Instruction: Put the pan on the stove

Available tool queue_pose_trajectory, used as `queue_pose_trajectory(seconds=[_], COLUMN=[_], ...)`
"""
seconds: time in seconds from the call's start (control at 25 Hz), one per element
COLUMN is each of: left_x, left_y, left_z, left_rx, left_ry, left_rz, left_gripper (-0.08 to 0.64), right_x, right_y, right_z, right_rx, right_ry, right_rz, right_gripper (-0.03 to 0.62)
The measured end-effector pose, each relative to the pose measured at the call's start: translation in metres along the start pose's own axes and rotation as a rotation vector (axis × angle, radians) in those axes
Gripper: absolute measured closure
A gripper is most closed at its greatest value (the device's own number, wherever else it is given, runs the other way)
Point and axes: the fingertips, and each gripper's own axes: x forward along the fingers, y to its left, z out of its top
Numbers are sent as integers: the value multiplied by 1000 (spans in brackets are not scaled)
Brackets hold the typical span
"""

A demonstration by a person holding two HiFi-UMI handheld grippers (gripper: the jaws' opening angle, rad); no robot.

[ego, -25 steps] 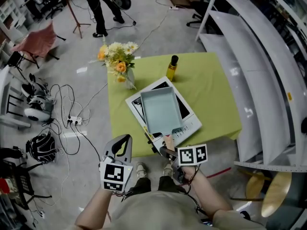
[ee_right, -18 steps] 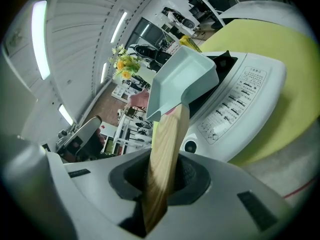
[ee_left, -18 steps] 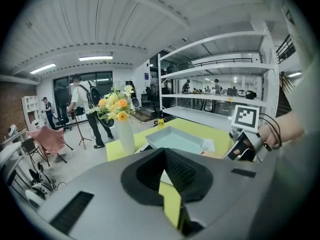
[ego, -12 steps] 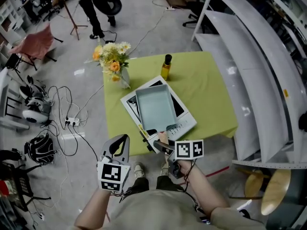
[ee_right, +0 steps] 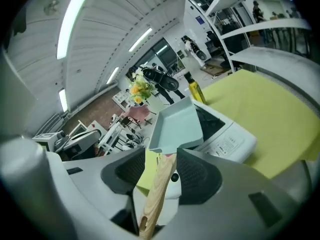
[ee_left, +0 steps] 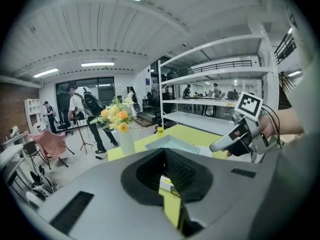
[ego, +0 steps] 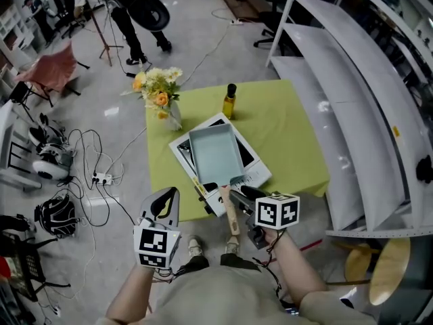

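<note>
Two risks noted, both tied to the handle. Pan sits flat on the stove, covering most of the dark glass, so placement looks done. Its wooden handle points back toward the person and reaches past the near edge of the desk. Right gripper: fingers apart, handle lying between them with a gap on each side, no pad pressing it. Risk 1: if this gripper pulls away sideways or lifts before backing straight out along the handle, a finger could catch the wood and swing or drag the pan across the glass, possibly partly off the stove. Risk 2: the overhanging handle is near the person's body and both tools, so a bump there would lever the pan round. Left gripper: fingers together, nothing between them, held off the desk just short of its near edge, beside the handle and apart from it. A careless swing right could strike it. Bottle and flowers stand beyond the stove, well apart from the pan; low concern.
</note>
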Motion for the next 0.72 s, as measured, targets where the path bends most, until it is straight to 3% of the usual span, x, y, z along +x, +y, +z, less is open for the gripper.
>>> queue_pose_trajectory(seconds=[0.2, 0.72], left_x=[-14, -60], left_y=[-3, -5], left_z=[25, 95], left_rx=[18, 69], left_ry=[-42, -229], left_rz=[-1, 49], left_gripper=[554, 554], right_x=[-33, -112], right_y=[30, 114], right_z=[33, 86], right_rx=[-114, -387], right_ry=[-105, -318], right_rz=[17, 29], right_gripper=[494, 577])
